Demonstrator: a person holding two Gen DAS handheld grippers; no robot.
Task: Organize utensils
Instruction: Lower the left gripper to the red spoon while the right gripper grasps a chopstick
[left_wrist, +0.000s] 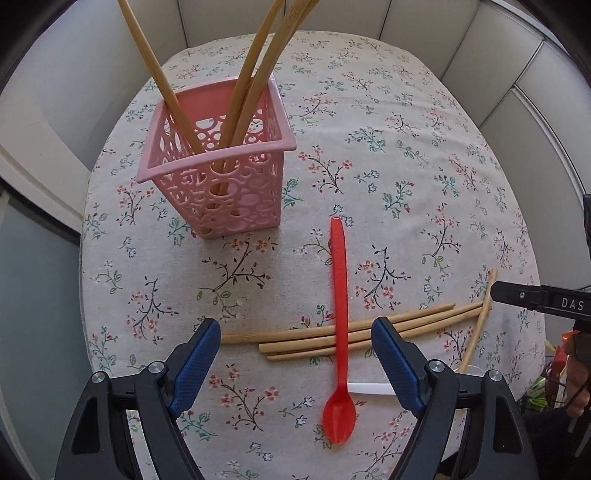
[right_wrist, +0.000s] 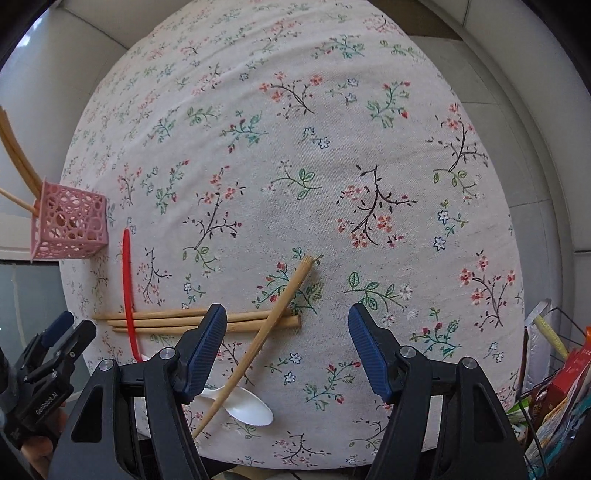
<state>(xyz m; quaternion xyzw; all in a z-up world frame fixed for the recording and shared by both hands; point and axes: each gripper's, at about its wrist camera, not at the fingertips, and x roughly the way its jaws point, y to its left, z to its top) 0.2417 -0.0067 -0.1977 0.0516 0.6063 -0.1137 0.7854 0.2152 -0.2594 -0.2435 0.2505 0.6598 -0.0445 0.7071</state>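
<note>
A pink perforated basket (left_wrist: 221, 177) stands on the floral tablecloth and holds three bamboo chopsticks (left_wrist: 255, 77); it also shows at the left of the right wrist view (right_wrist: 70, 225). A red plastic spoon (left_wrist: 340, 325) lies across three loose bamboo chopsticks (left_wrist: 354, 330). A fourth chopstick (right_wrist: 266, 332) lies slanted over them, partly on a white plastic spoon (right_wrist: 247, 406). My left gripper (left_wrist: 295, 334) is open and empty, just above the red spoon and chopsticks. My right gripper (right_wrist: 288, 321) is open and empty, near the slanted chopstick.
The table (right_wrist: 332, 147) has a floral cloth and pale walls behind it. A wire rack with packets (right_wrist: 554, 387) stands off the table's right edge. The right gripper's body (left_wrist: 543, 301) shows at the right edge of the left wrist view.
</note>
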